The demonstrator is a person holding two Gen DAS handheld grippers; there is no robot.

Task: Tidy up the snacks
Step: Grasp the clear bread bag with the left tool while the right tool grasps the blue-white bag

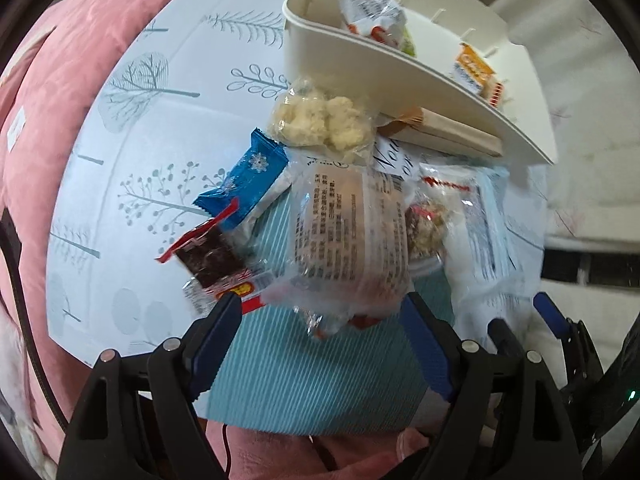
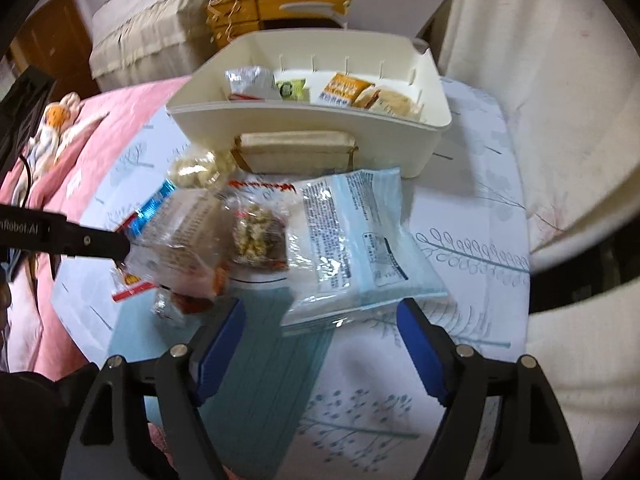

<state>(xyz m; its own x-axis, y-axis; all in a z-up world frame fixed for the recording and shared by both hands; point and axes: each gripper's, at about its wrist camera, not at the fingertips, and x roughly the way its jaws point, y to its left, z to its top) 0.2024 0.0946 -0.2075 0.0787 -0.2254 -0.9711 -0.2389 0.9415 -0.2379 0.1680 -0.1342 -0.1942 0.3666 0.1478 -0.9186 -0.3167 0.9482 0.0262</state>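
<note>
A pile of wrapped snacks lies on a round table before a white bin (image 1: 400, 80) (image 2: 304, 128) that holds several snacks. My left gripper (image 1: 324, 320) is open, its fingers on either side of a clear printed bun packet (image 1: 352, 232) (image 2: 180, 248). My right gripper (image 2: 320, 320) is open, its fingers flanking the near end of a pale blue packet (image 2: 352, 240) (image 1: 480, 232). Nearby lie a blue snowflake wrapper (image 1: 248, 176), a dark red-edged bar (image 1: 208, 256), a bag of pale puffs (image 1: 320, 120) (image 2: 200, 170) and a nut bar (image 2: 260, 236).
The table has a white cloth with a tree print (image 2: 460, 216) and a teal ribbed mat (image 1: 304, 376) under the snacks. A pink bedspread (image 1: 60, 120) lies to the left. A tan box (image 2: 296, 148) sits against the bin. White fabric (image 2: 540, 80) hangs at right.
</note>
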